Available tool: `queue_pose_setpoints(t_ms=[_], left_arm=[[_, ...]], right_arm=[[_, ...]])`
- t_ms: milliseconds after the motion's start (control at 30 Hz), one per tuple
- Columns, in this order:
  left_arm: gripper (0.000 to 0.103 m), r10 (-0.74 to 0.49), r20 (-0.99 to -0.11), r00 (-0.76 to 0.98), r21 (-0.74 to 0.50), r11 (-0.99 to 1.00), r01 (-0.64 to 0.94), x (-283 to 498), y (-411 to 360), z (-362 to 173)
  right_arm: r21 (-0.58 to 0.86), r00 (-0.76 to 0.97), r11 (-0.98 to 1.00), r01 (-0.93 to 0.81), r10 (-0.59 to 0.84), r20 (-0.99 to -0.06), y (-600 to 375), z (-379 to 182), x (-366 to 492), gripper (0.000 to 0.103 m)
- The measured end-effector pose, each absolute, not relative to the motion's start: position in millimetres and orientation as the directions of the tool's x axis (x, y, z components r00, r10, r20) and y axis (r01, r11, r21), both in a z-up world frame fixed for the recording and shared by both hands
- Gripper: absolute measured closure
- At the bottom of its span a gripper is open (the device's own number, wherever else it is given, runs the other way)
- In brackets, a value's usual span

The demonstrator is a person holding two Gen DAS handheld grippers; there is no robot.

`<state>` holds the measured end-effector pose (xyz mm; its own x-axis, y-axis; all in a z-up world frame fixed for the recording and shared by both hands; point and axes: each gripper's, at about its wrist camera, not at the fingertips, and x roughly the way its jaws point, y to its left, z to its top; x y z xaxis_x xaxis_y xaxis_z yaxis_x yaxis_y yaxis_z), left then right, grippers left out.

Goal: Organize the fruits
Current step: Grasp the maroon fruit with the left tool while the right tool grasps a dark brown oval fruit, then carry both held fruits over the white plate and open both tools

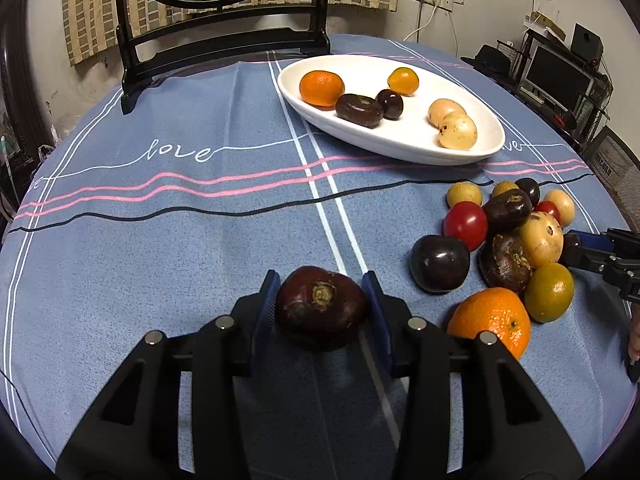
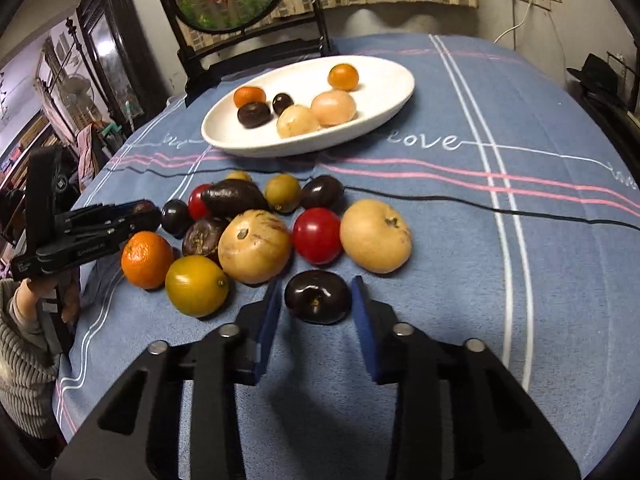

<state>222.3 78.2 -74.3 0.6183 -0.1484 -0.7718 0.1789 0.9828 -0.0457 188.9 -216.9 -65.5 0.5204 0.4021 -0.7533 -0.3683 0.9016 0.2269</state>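
Left wrist view: left claw (image 1: pixel 320 308) clenched on a dark maroon fruit (image 1: pixel 321 306), both blue pads pressed to its sides, low over the desk (image 1: pixel 160 240) with its blue "love" cloth. Whether the fruit is lifted or rests on the cloth cannot be told.

Right wrist view: right claw (image 2: pixel 318 300) straddles a dark purple plum-like fruit (image 2: pixel 318 297) that lies on the cloth. A thin gap shows at each pad, so the jaws stand released, not yet gripping.

Loose pile (image 2: pixel 256 224), just beyond the right claw, unsorted:
- two large tan fruits (image 2: pixel 375 236)
- red tomato (image 2: pixel 317 235), a second red one (image 2: pixel 199 200) behind
- mandarin (image 2: pixel 147 259)
- yellow-green citrus (image 2: pixel 197 286)
- several dark purple and brown pieces, two small olive-yellow ones

White oval dish (image 1: pixel 472 148), farther back on the desk:
- mandarin, small orange citrus
- two dark fruits
- two pale tan fruits

Progress, as a judgement: six pieces in the dish, about a dozen on the cloth, two under the claws. Roughly a third done. Whether sorting goes by kind cannot be read from the dish.

Hard to make out:
- species of the dark fruits
- pile count, since pieces overlap
- right claw in the left view, cut at the frame edge
- person: a sleeve and one hand only
- round screen on its dark stand behind, top cropped
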Motion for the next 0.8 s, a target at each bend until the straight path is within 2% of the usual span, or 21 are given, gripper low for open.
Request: queue_pose_setpoints(t_ms=[267, 467, 633, 800], left_arm=[[0.06, -0.195, -0.761, 0.619, -0.081, 0.975, 0.207, 220.1, 76.6, -73.4], [0.06, -0.203, -0.699, 0.686, -0.061, 0.972, 0.226, 205.9, 70.3, -60.1], [0.06, -0.225, -0.656, 0.72, -0.072, 0.969, 0.237, 208.3, 64.6, -28.6], [0.06, -0.227, -0.623, 0.749, -0.045, 0.966, 0.256, 244.4, 42.7, 14.5]], right_arm=[[0.255, 0.509, 0.896, -0.364, 0.42, -0.751, -222.9, -68.0, 191.9, 0.071], [0.257, 0.544, 0.89, -0.377, 0.437, -0.717, -225.2, -58.3, 185.8, 0.072], [0.305, 0.612, 0.882, -0.358, 0.469, -0.637, -241.4, -31.5, 188.1, 0.072], [0.314, 0.681, 0.883, -0.349, 0.469, -0.562, -247.8, 21.9, 222.9, 0.072]])
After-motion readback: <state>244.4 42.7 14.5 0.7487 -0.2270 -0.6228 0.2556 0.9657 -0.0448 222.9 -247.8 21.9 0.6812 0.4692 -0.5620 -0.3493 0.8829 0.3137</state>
